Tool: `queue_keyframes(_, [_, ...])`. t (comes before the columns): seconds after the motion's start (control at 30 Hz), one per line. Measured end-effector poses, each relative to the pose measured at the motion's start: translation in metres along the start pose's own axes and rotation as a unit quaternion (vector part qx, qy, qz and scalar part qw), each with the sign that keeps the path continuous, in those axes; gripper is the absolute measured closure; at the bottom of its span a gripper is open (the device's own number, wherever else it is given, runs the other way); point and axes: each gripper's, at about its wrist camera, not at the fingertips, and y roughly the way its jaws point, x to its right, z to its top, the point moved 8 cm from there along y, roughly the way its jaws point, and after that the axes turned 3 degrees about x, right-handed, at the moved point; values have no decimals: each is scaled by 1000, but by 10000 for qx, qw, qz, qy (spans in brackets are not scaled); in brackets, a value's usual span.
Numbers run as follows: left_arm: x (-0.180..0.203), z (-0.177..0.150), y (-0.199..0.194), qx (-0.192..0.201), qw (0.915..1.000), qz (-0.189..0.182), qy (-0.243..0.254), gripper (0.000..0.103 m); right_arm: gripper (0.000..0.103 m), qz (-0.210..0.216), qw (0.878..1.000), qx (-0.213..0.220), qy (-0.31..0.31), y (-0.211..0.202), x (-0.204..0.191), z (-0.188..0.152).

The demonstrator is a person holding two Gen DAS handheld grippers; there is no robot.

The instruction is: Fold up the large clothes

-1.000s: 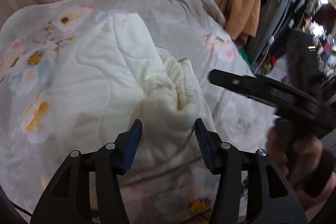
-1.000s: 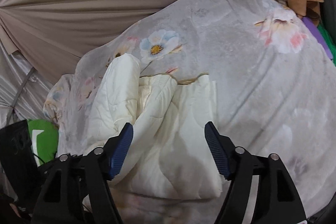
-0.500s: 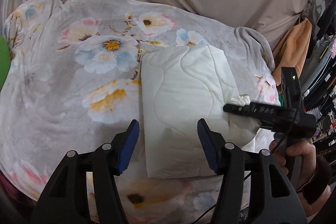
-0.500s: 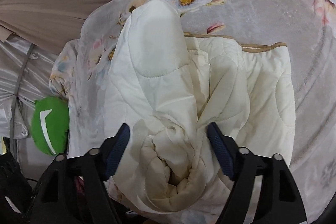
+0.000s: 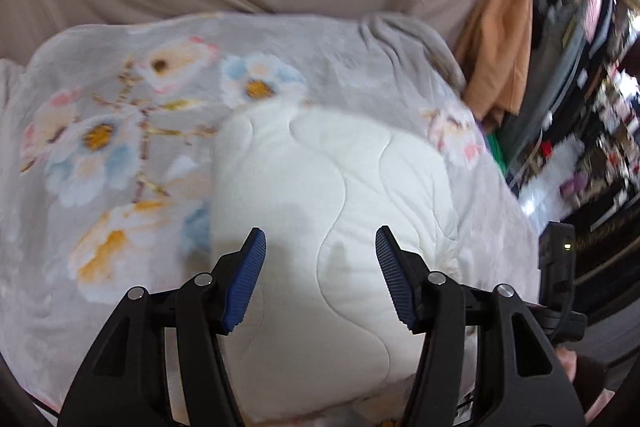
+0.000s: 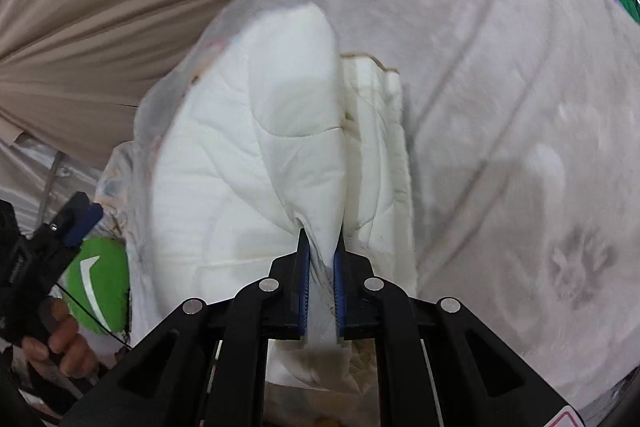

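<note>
Quilt (image 6: 256, 163), cream and part-folded on the floral bed (image 5: 120, 155), is now pinched at its near edge by the right gripper (image 6: 320, 279), open half a second ago; the left gripper (image 5: 320, 275) is held wide above it, so another fold seems set.

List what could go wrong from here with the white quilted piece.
The right tool pinches only a thin fold of the white quilted piece; pulling may slip it free or drag the folded stack apart. The left tool hangs open above it, so nothing pins the layers down on the flowered blanket.
</note>
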Motion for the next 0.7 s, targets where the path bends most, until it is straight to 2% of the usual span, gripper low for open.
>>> queue_keyframes(0.07, [9,-13,26,-263,9995,113,138,48,94,5,10000,46,1,11,8,-2])
queue_keyframes(0.1, [12,-21,41,-380,9985,320,245,48,93,38,10000,60,-21,14,8,-2])
queue_keyframes(0.2, [6,-34,64,-482,9940,841,505,47,92,111,9999,-11,-131,11,1,3])
queue_keyframes(0.23, [3,-37,68,-511,9935,891,489,47,91,81,9998,-11,-172,6,-2,6])
queue_keyframes(0.3, [-4,-39,71,-551,9932,935,411,46,88,-83,9994,170,-297,-14,-9,16])
queue_keyframes(0.37, [-6,-39,70,-564,9934,931,369,46,84,-324,9965,575,-521,-38,-21,33])
queue_keyframes(0.47, [-6,-38,70,-586,9931,954,341,46,84,-386,9906,962,-892,-55,-49,62])
queue_keyframes(0.6, [-7,-36,69,-615,9934,920,287,46,85,-640,9788,1098,-1605,-34,-85,93])
queue_keyframes(0.7, [-10,-36,68,-629,9937,880,284,46,89,-784,9765,1030,-1726,-11,-91,106])
